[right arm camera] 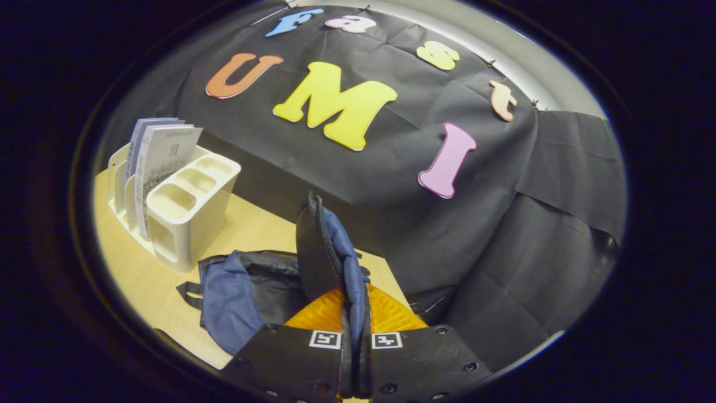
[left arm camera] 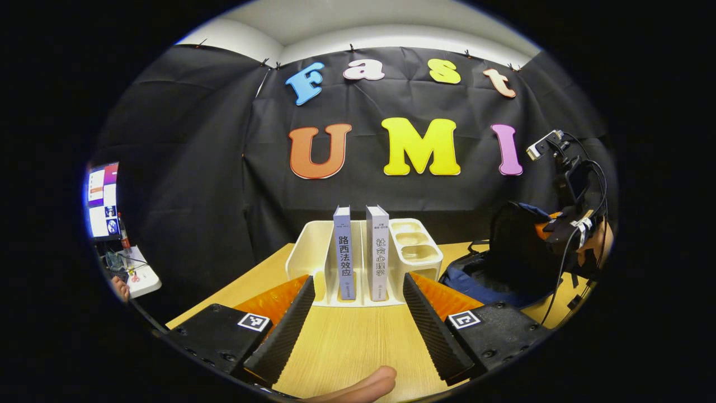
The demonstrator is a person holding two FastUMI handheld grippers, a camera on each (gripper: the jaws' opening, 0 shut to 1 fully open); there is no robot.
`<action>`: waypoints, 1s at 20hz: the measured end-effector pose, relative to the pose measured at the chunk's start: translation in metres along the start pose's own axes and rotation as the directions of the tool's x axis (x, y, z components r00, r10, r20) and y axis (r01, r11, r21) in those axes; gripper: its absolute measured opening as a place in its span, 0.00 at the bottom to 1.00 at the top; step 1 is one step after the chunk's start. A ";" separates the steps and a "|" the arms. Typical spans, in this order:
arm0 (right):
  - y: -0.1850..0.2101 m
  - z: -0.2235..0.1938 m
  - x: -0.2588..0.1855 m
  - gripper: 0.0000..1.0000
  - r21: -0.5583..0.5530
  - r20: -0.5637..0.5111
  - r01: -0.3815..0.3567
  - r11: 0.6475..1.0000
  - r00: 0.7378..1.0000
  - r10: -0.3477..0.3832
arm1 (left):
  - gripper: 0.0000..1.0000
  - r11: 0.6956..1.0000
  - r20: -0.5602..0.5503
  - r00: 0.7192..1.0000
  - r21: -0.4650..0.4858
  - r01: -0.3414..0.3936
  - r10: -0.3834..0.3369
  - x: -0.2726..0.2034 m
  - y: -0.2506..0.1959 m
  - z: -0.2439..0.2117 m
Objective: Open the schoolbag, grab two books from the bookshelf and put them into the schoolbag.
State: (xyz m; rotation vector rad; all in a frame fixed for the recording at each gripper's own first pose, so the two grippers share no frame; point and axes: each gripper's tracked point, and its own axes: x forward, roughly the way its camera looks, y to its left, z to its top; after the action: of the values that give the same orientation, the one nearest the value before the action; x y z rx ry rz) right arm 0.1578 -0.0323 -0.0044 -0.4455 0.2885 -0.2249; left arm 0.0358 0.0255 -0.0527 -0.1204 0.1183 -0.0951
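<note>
Two grey-spined books [left arm camera: 361, 254] stand upright side by side in a white bookshelf [left arm camera: 313, 246] on the wooden table. My left gripper [left arm camera: 355, 305] is open, low over the table just in front of them, fingers spread to either side. The dark blue and black schoolbag [left arm camera: 503, 268] lies to the right. My right gripper [right arm camera: 354, 313] is shut on the schoolbag's front flap [right arm camera: 330, 257], holding it lifted upright by its zippered edge. The bag's body [right arm camera: 240, 291] sags on the table left of that gripper. The books [right arm camera: 159, 162] and bookshelf [right arm camera: 190, 207] stand at far left in the right gripper view.
The wooden table [left arm camera: 347, 341] has bare surface between my left fingers. A monitor [left arm camera: 102, 200] and a white tray of small items [left arm camera: 140, 277] sit beyond the table's left edge. A fingertip [left arm camera: 358, 386] shows at the bottom. The other gripper's body [left arm camera: 568, 218] holds the bag.
</note>
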 end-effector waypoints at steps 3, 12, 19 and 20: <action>-0.018 0.010 0.009 0.05 0.016 0.025 0.000 1.000 1.000 -0.001 | 1.00 1.000 0.016 1.000 0.006 -0.007 0.007 0.002 0.000 0.003; -0.061 0.024 0.035 0.05 0.027 0.104 -0.021 0.999 0.994 0.018 | 1.00 0.999 -0.062 0.998 0.005 -0.032 0.033 0.028 -0.012 -0.024; -0.074 0.021 0.042 0.05 0.033 0.142 -0.073 0.997 0.988 0.068 | 1.00 0.991 -0.063 0.992 0.077 -0.105 0.110 0.073 -0.003 -0.005; -0.076 0.020 0.043 0.05 0.039 0.142 -0.082 0.996 0.987 0.076 | 0.99 0.993 -0.068 0.993 0.076 -0.089 0.094 0.081 -0.008 -0.002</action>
State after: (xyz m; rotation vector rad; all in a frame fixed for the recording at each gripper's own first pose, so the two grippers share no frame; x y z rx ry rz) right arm 0.1931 -0.1034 0.0380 -0.4021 0.1623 -0.1216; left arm 0.1146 0.0093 -0.0624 -0.0385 0.1913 -0.0123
